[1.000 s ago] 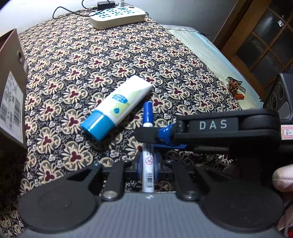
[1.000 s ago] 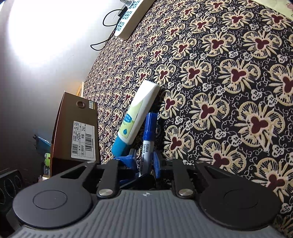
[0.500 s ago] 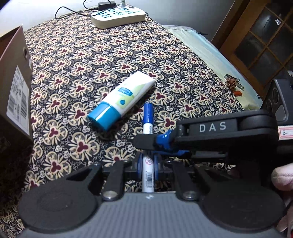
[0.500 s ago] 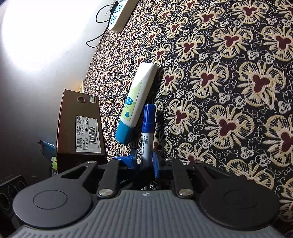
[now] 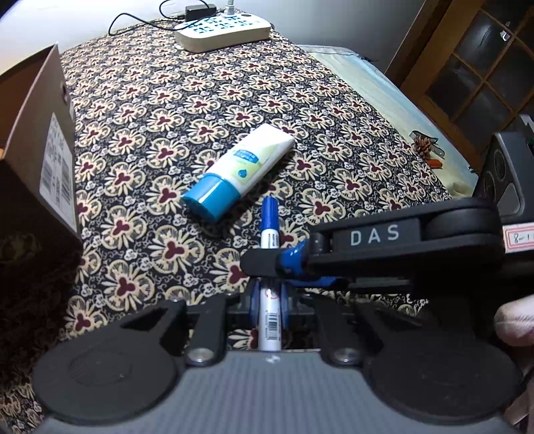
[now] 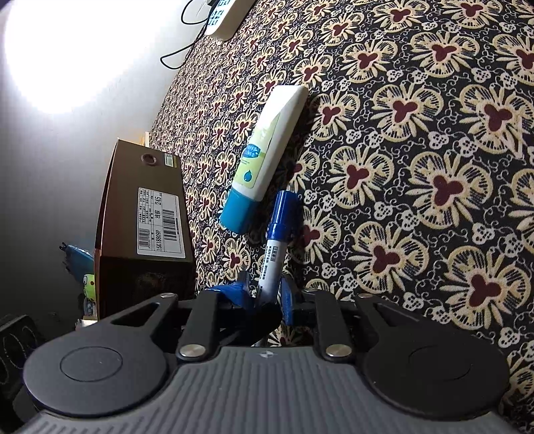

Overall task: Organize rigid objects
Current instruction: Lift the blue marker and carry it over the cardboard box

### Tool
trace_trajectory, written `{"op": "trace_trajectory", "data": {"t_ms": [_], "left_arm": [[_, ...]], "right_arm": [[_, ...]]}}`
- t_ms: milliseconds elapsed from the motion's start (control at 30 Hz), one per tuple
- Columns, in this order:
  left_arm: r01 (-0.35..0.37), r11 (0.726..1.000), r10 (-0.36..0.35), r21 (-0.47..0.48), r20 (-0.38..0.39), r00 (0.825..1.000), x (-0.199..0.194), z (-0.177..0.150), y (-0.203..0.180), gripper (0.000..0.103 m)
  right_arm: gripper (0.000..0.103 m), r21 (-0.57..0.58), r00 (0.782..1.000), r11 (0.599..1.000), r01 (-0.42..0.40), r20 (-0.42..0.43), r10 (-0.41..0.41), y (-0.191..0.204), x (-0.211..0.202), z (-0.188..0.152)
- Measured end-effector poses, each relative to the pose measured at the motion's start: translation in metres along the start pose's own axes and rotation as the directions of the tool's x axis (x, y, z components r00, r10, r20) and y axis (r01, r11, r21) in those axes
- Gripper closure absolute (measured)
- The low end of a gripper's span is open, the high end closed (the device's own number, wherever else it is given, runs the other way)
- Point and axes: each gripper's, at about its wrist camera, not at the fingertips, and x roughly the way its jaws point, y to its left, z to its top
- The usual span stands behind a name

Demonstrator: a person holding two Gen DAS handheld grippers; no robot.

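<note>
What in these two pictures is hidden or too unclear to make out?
- Marker: its rear end is hidden in both wrist views behind the gripper bodies.
- Left gripper and right gripper both close on the marker; which one carries its weight cannot be told.
- Cardboard box: cut off by the left edge in the left wrist view; contents unseen.
- Box label: print too small to read fully.
- Power strip: cut off at the top edge in the right wrist view.

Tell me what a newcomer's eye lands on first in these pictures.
First, the blue-capped white marker pen, clamped at once by the left gripper and the right gripper. Just beyond lies a white squeeze tube with a blue cap on the flower-patterned black cloth, with a brown cardboard shoebox at the left.
</note>
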Motion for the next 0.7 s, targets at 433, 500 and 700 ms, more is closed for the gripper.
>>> {"op": "trace_trajectory", "data": {"t_ms": [433, 500, 700], "left_arm": [[-0.033, 0.999, 0.032, 0.026, 0.042, 0.999, -0.043, -0.008, 0.031, 0.094], [-0.034, 0.999, 0.033, 0.027, 0.056, 0.998, -0.053, -0.008, 0.038, 0.094], [-0.048, 0.998, 0.043, 0.036, 0.108, 0.993, -0.083, -0.005, 0.062, 0.094]], "right_arm": [[0.103, -0.075, 1.0, 0.997, -0.027, 0.0, 0.027, 0.058, 0.025, -0.013], [0.103, -0.092, 0.999, 0.995, -0.032, 0.003, 0.033, 0.07, 0.029, -0.015], [0.103, -0.138, 0.998, 0.988, -0.062, 0.011, 0.064, 0.111, 0.041, -0.015]]}}
